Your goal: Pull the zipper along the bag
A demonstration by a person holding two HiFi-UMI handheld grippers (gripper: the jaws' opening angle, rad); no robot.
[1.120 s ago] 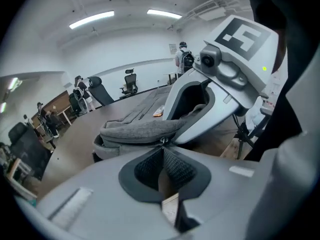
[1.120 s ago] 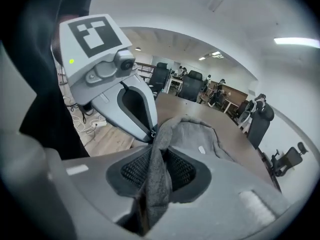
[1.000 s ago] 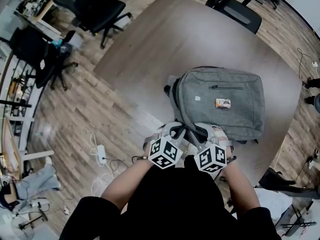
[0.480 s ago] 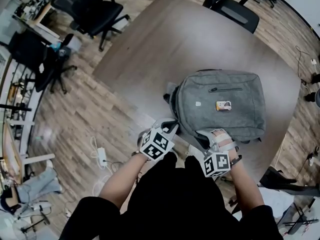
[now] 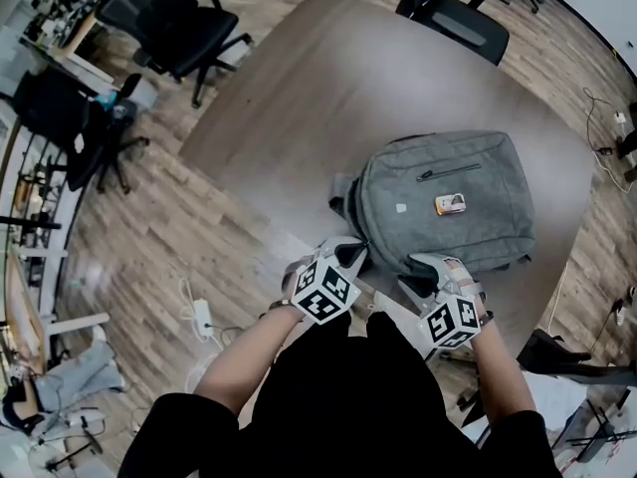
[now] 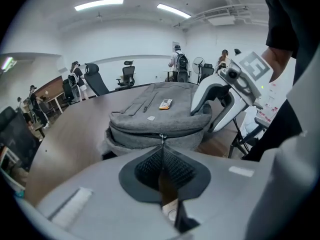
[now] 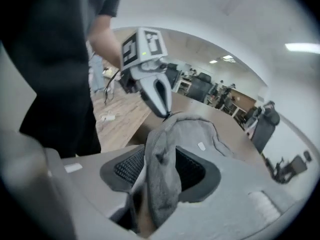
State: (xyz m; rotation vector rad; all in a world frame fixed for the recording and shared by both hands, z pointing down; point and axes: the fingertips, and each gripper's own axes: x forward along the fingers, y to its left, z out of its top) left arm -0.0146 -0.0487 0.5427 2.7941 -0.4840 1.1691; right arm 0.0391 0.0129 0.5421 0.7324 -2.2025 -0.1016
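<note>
(a) left gripper (image 5: pixel 348 254): pinched shut on small metal zipper pull (image 6: pixel 161 136) of grey fabric backpack (image 5: pixel 448 202) | (b) right gripper (image 5: pixel 416 267): jaws just been opening, grey fabric fold (image 7: pixel 162 154) loose between them

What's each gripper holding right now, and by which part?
Left gripper pinches the zipper pull of the grey fabric backpack. Right gripper: jaws have just been opening, a fold of backpack edge loosely between them.

Left hand-held gripper (image 5: pixel 353 256) pinches zipper (image 6: pixel 161 136); right hand-held gripper (image 5: pixel 422 269) opening around fabric (image 7: pixel 164 176).
</note>
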